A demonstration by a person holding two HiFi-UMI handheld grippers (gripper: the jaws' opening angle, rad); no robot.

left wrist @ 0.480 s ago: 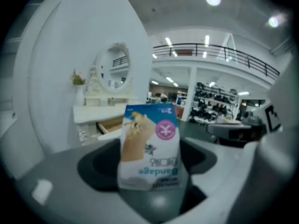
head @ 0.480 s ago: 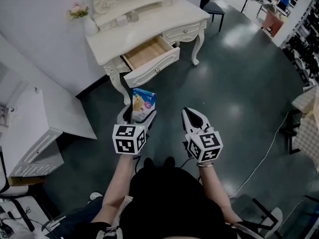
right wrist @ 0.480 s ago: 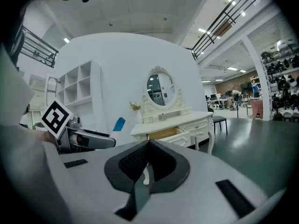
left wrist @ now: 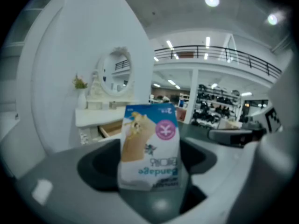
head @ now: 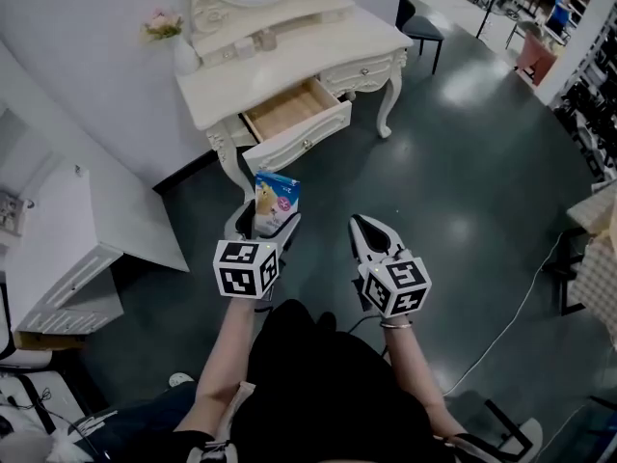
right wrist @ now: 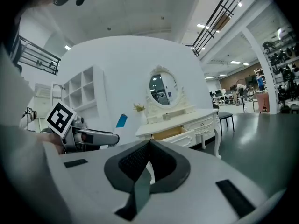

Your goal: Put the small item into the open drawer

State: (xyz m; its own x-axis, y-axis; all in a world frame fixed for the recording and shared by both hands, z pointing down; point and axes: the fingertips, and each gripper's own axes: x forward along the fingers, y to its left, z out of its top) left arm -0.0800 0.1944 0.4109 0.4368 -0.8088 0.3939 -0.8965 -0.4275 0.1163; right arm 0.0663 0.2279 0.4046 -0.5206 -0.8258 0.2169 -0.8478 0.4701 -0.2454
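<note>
While clamped low across its width between the wide-set jaws of the left gripper (head: 265, 226), with the right gripper (head: 366, 231) shut and empty, treat the bandage box (head: 278, 199) as light, thin-walled and crushable.

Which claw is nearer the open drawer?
Left. The left claw, holding the box, is almost straight before the drawer; the right claw, shut and empty, is farther off to the right.

the dressing table (head: 323, 48) stands against the wall (head: 87, 27) ahead, its open drawer (head: 289, 112) facing the person. nearer, the packet (head: 277, 199) sits between the left gripper (head: 264, 222) jaws, with the right gripper (head: 364, 228) to its right.
</note>
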